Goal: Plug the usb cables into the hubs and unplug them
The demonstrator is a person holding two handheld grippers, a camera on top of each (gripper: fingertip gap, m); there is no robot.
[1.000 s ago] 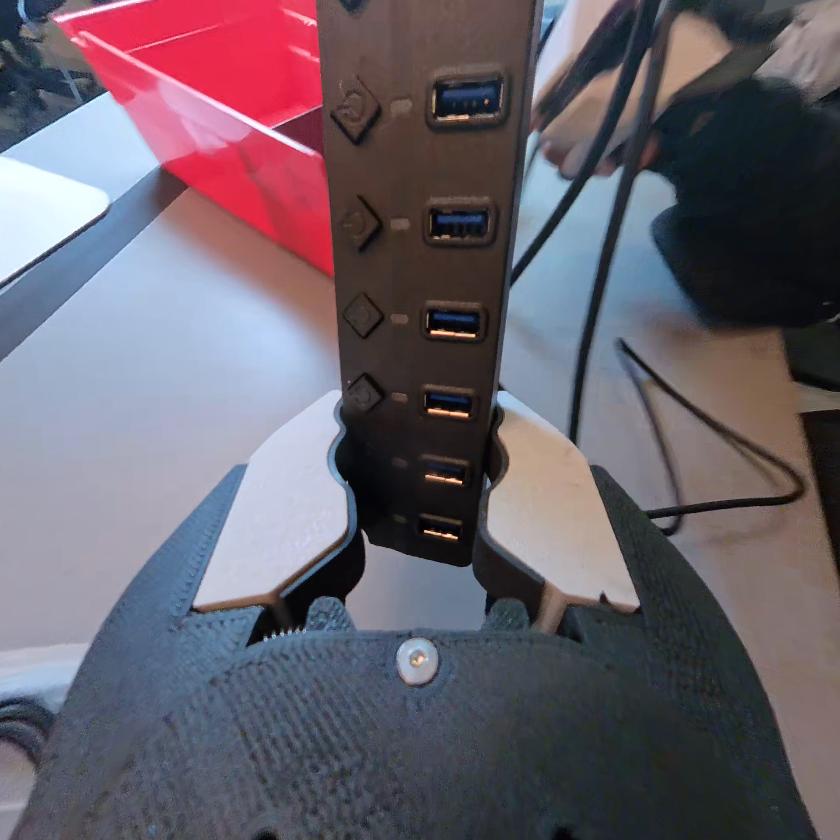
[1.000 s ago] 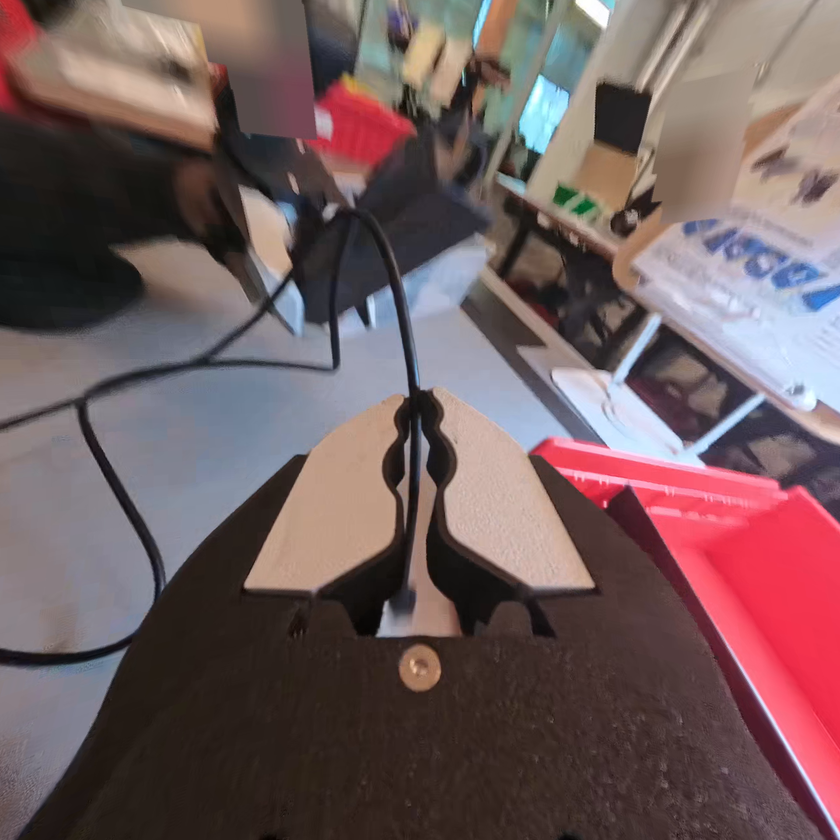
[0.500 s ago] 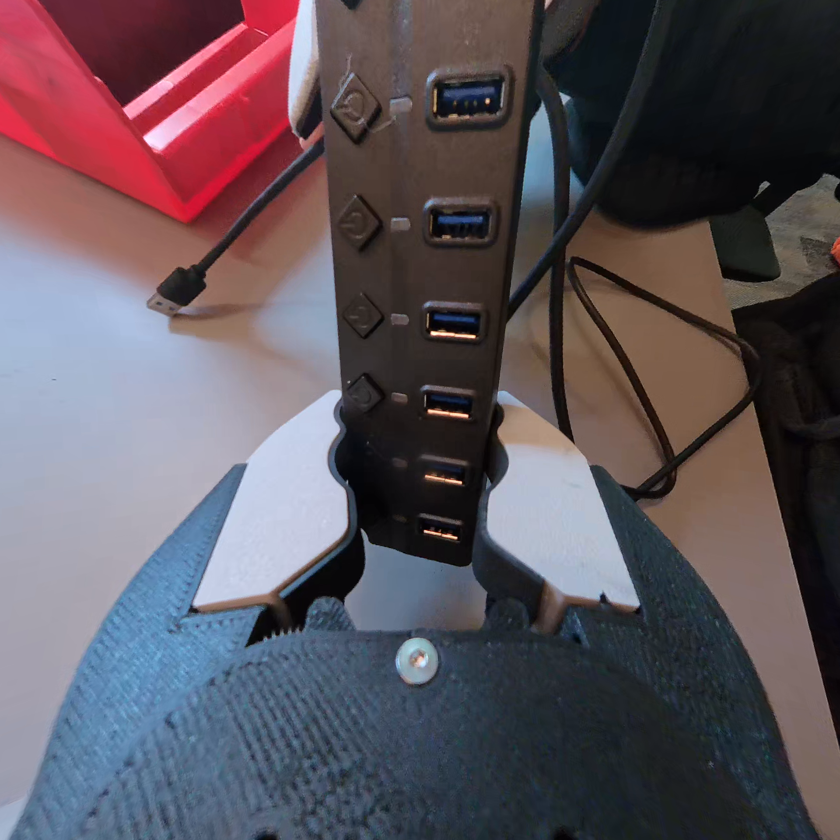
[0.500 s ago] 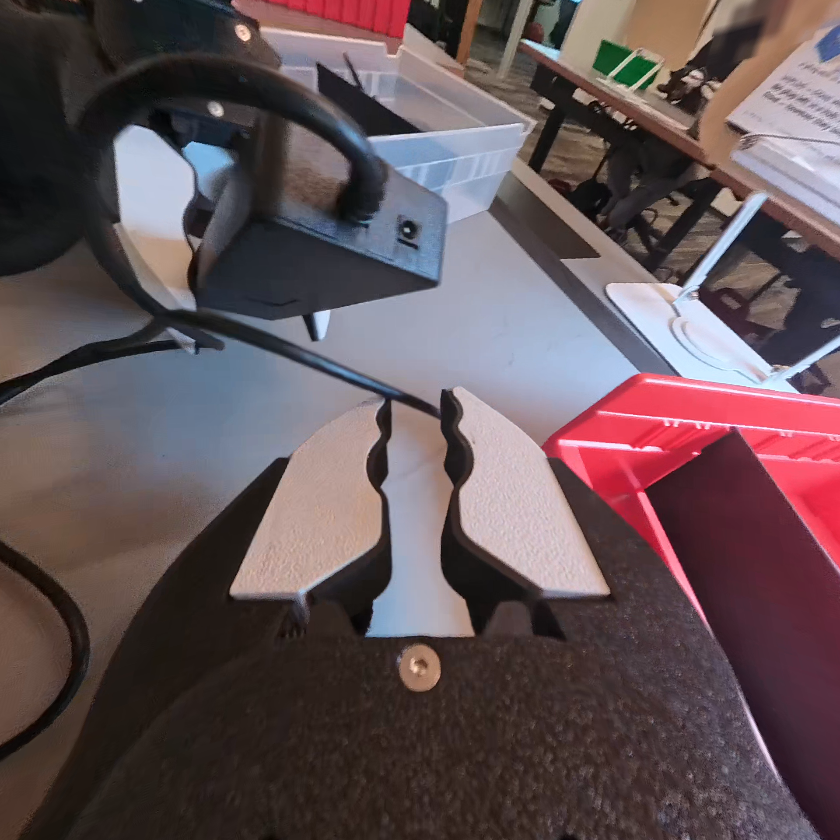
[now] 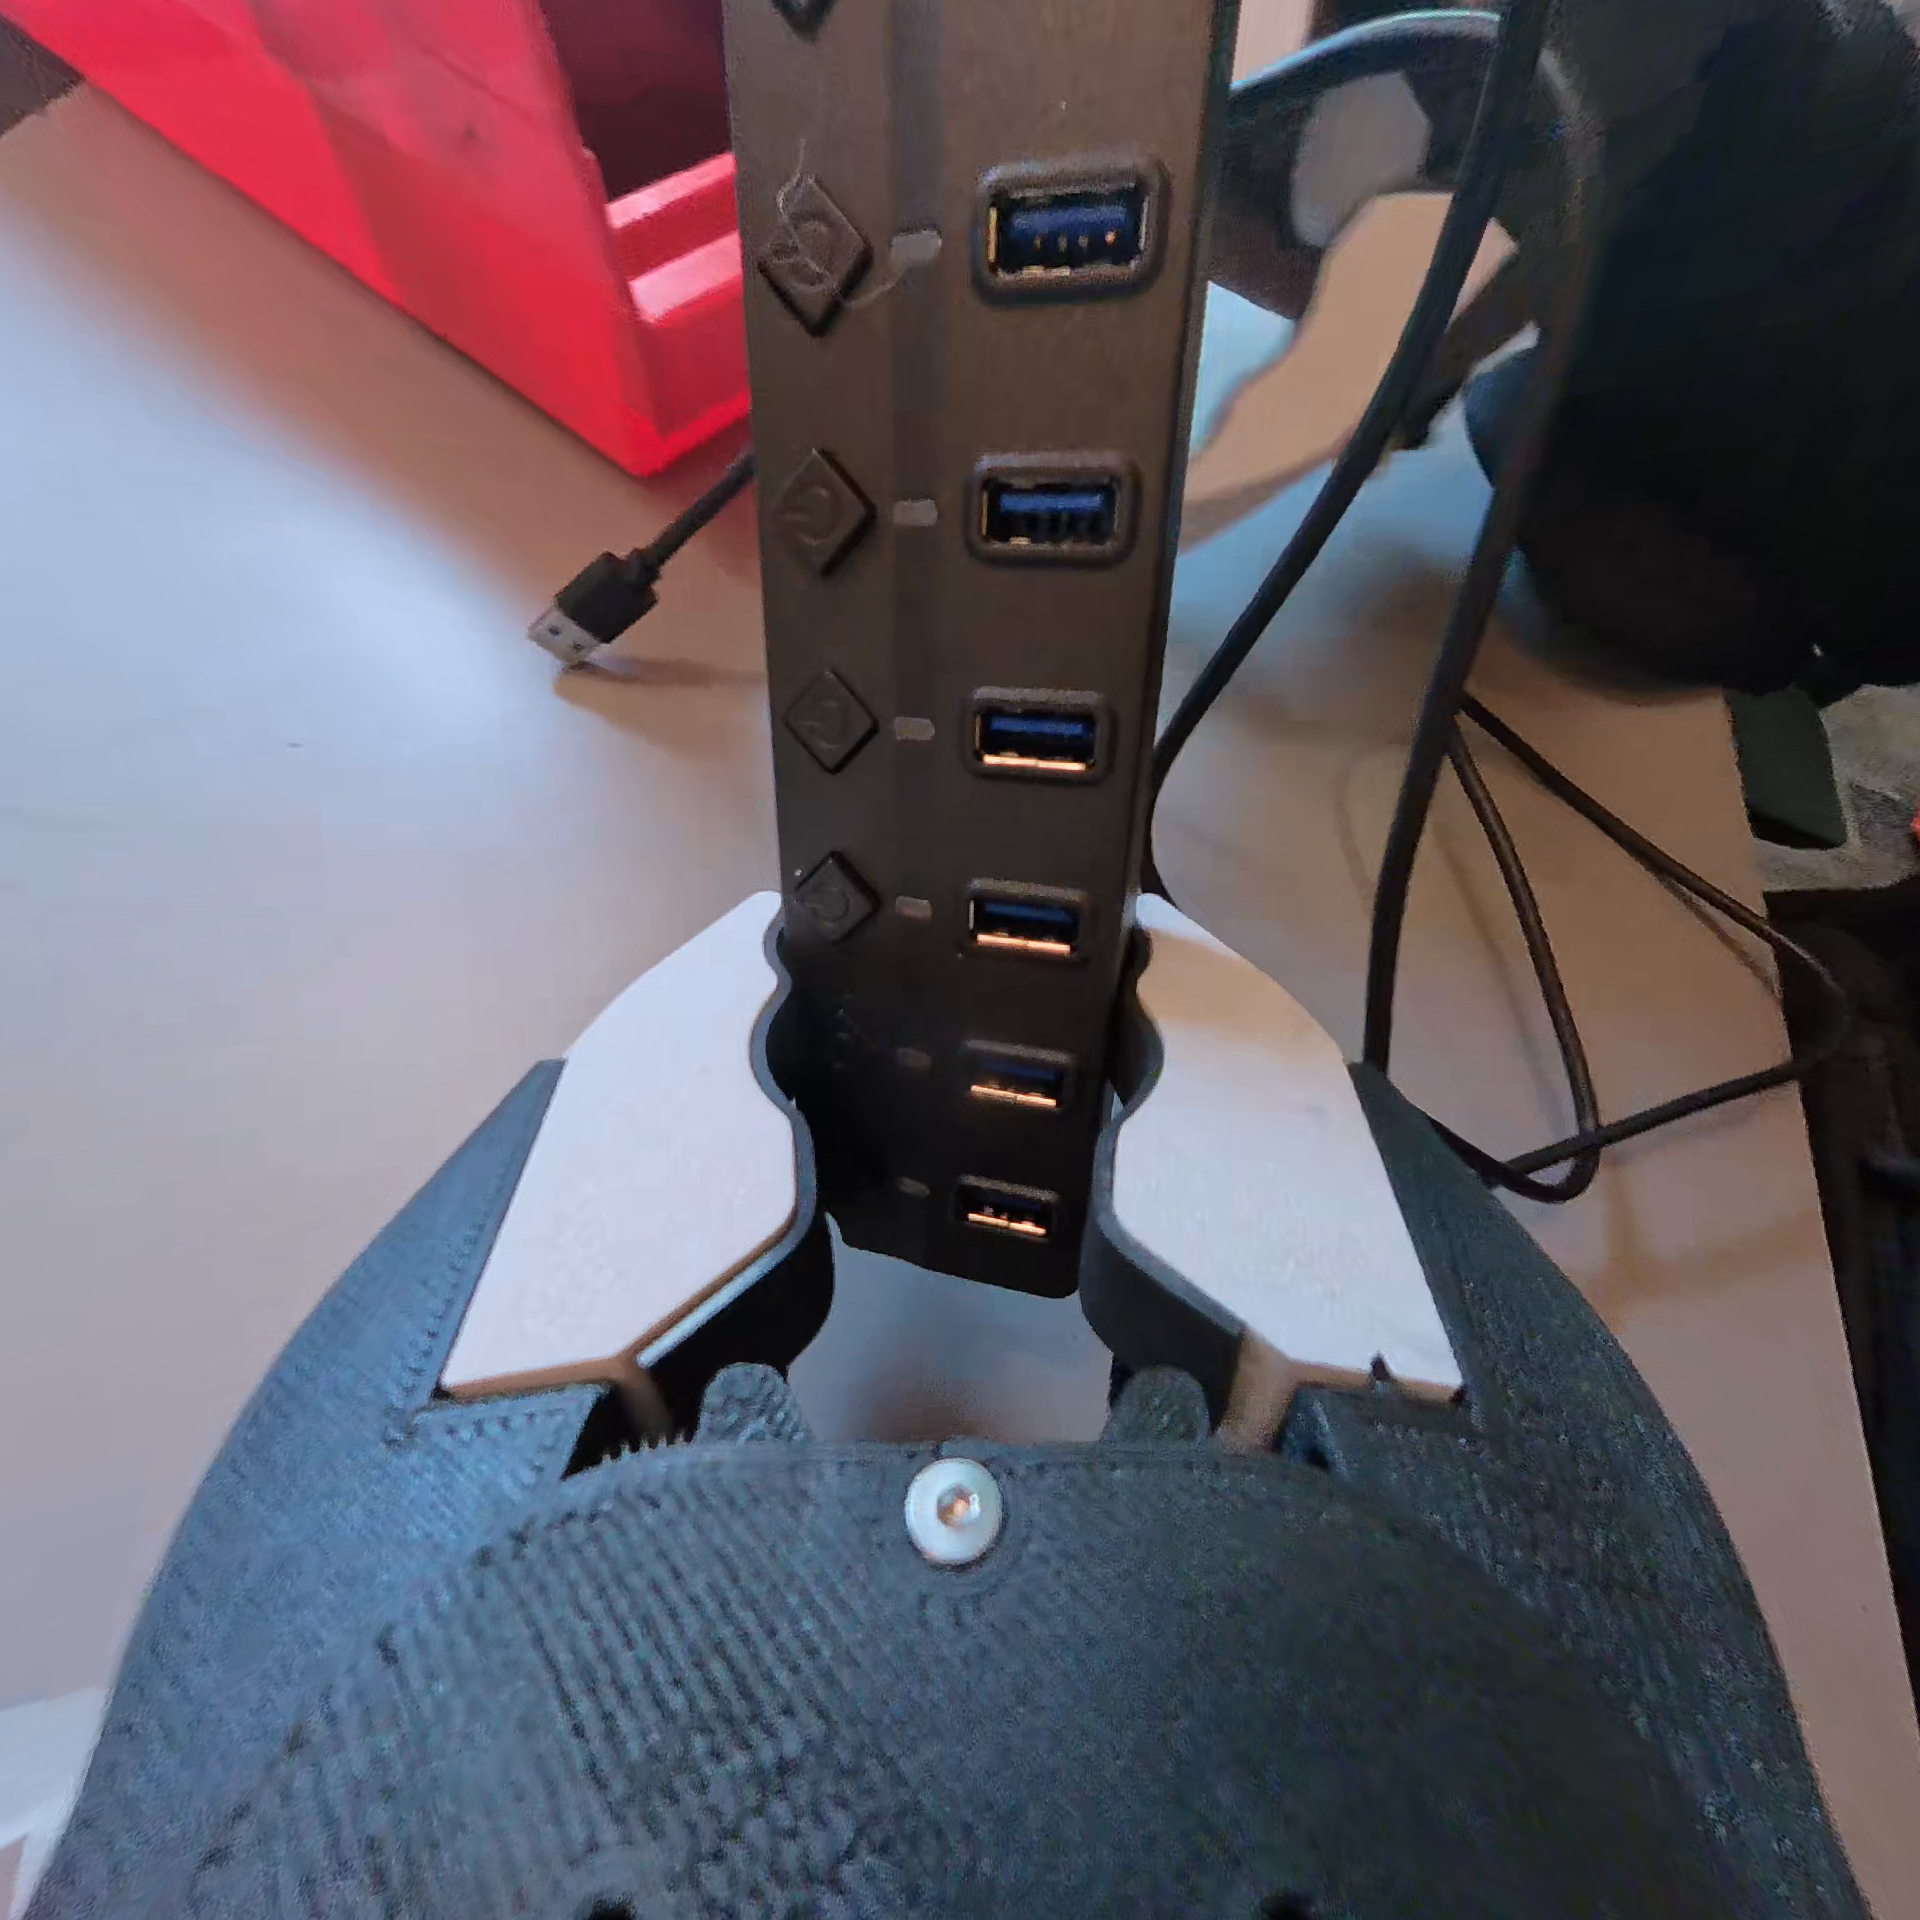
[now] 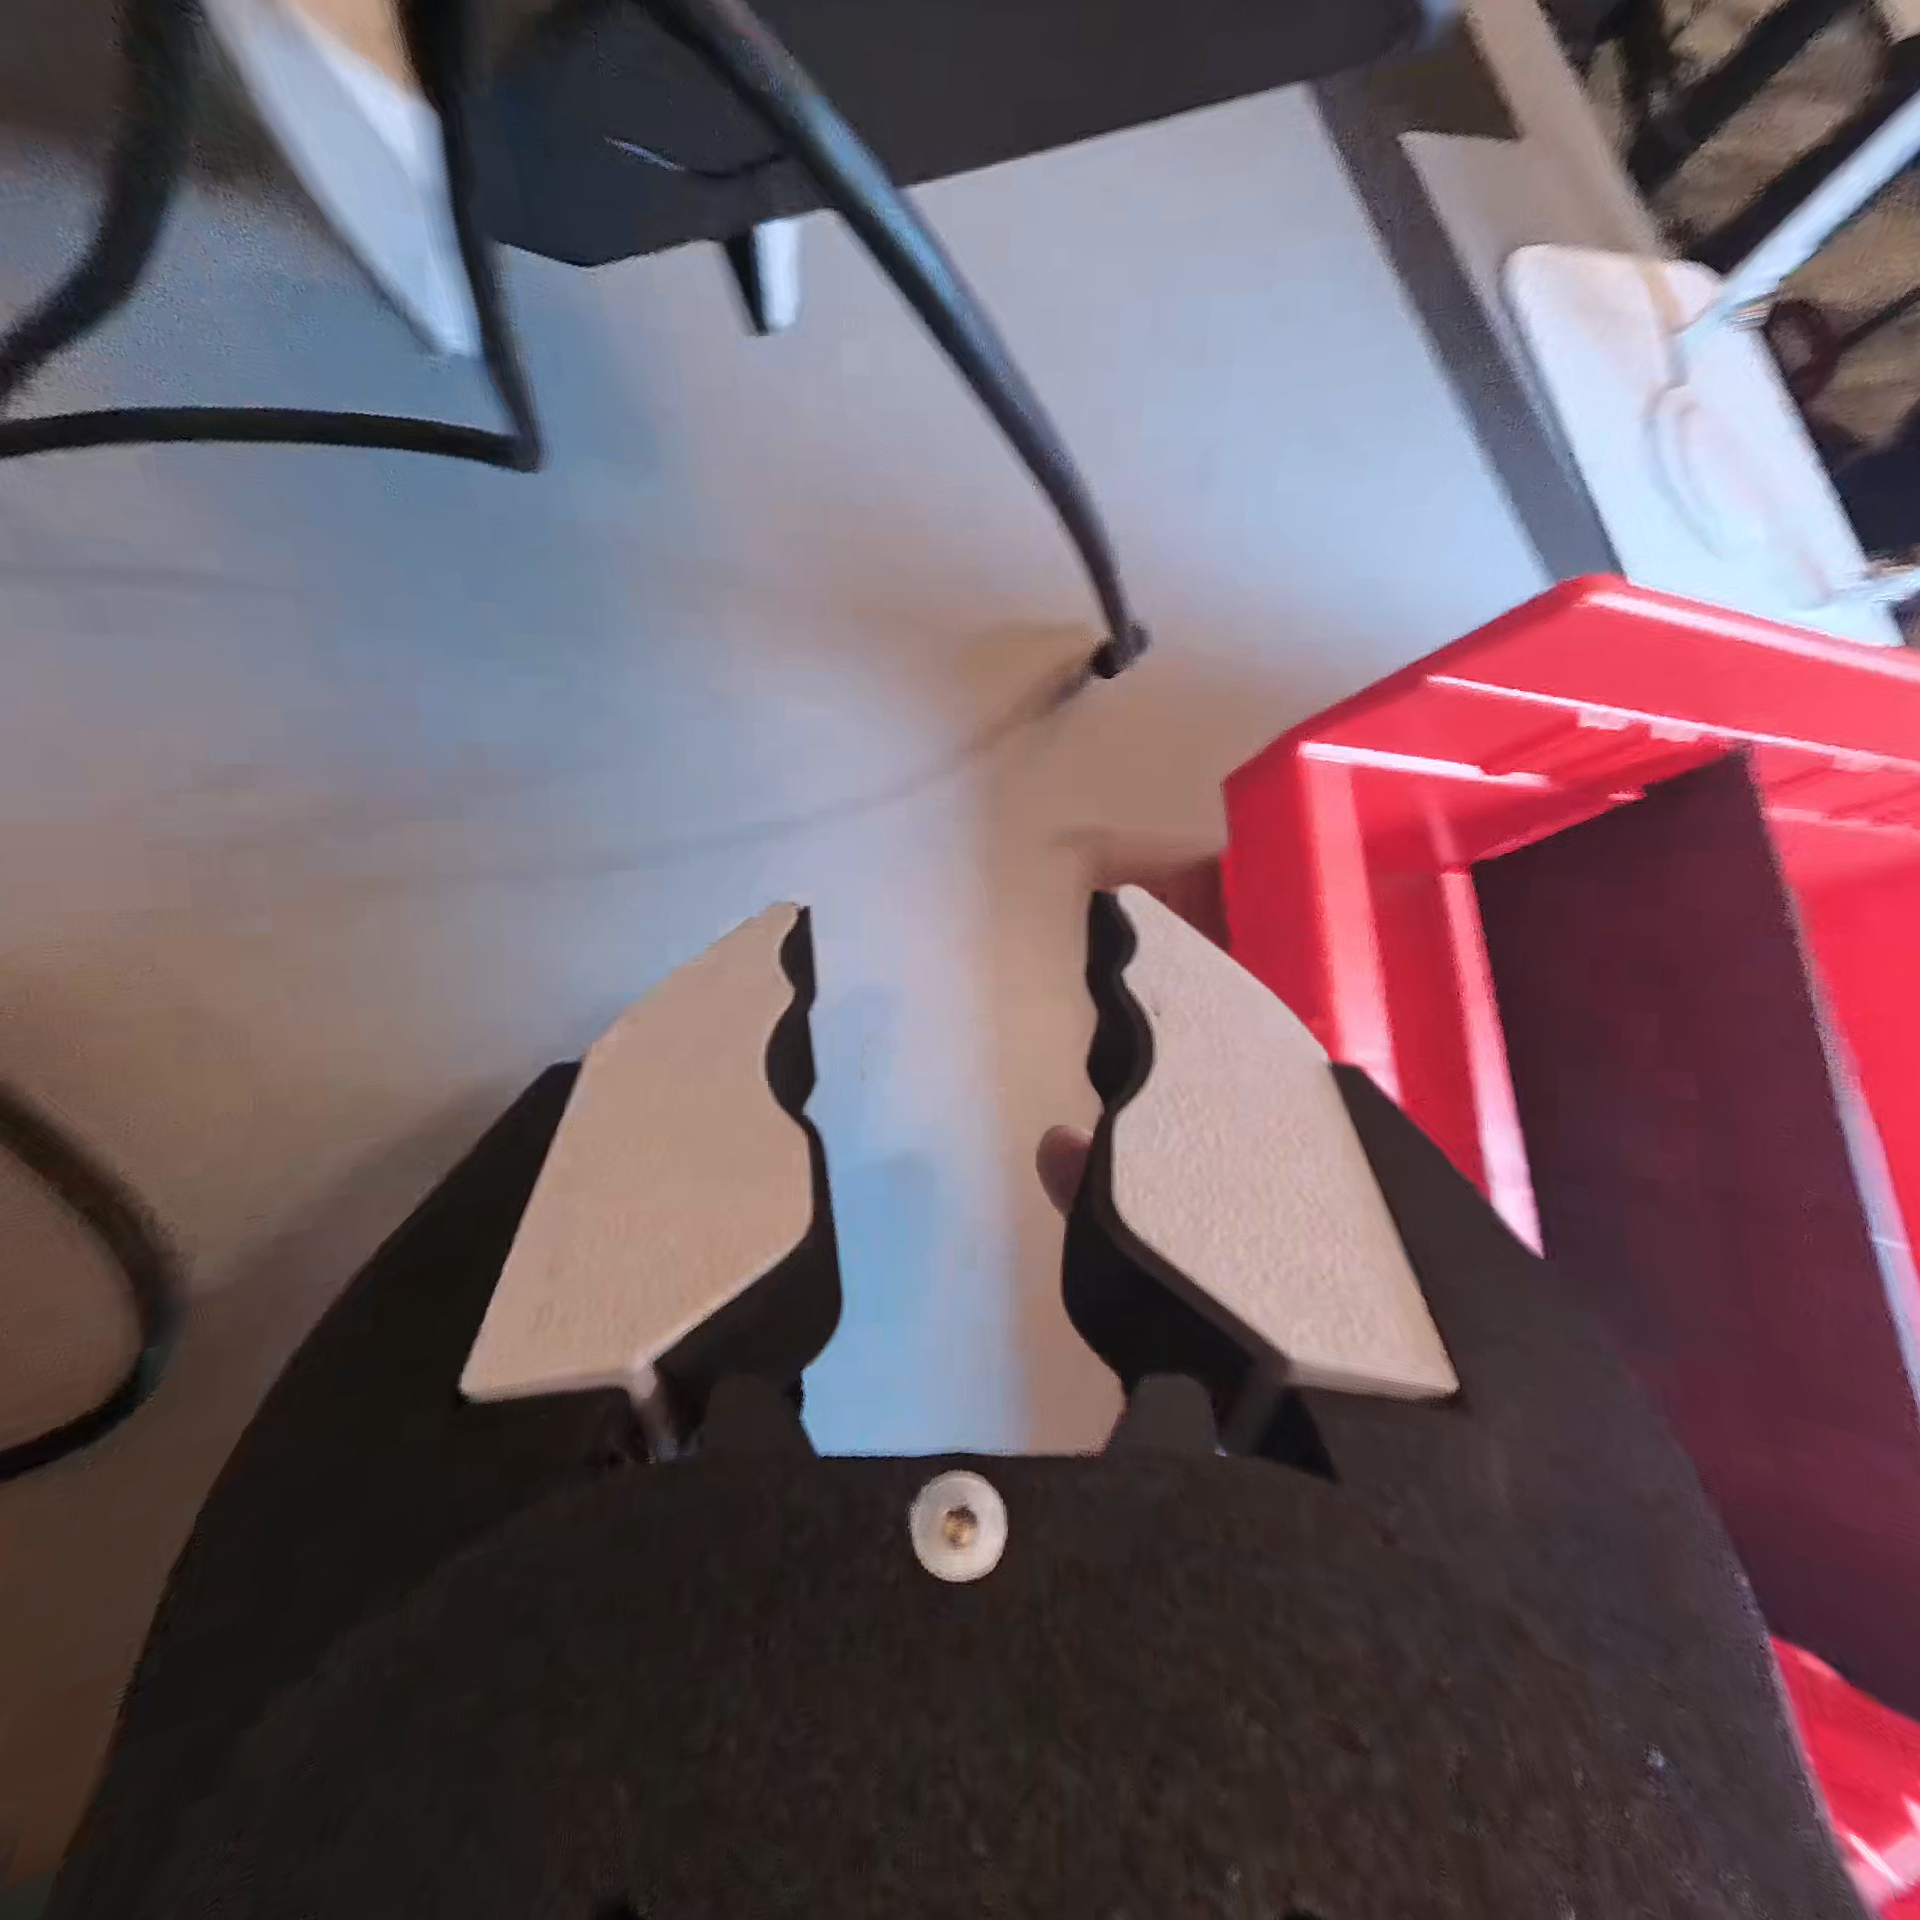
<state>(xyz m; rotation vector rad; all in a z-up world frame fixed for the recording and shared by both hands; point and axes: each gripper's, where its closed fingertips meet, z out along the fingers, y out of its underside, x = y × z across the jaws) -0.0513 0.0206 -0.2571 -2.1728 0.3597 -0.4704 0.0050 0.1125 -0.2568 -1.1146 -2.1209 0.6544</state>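
usb hub [image 5: 966, 644], a long black bar with a row of blue ports and diamond-shaped buttons beside them, stands out forward from the left gripper [image 5: 956, 925], whose two pale fingers are closed on its near end, one on each long side; every port that shows is vacant. left of the hub a loose usb plug [image 5: 592, 621] lies on the pale table [image 5: 312, 883], its black lead running back behind the hub. farther left and beyond the hub sits a red bin [image 5: 499, 239]. right of the hub several black cables [image 5: 1455, 665] hang and loop over the table's edge, and behind them is a dark, blurred shape that cannot be made out. in the right wrist view, which is smeared by motion, the right gripper [image 6: 951, 914] has its fingers spread apart with nothing between them, only bare table [image 6: 520, 727]. ahead of it a black cable end [image 6: 1117, 655] hangs down close to the table, whether touching it cannot be told. the hub's dark body [image 6: 1039, 62] fills the top of that view, and the red bin [image 6: 1507, 727] stands just right of the gripper.
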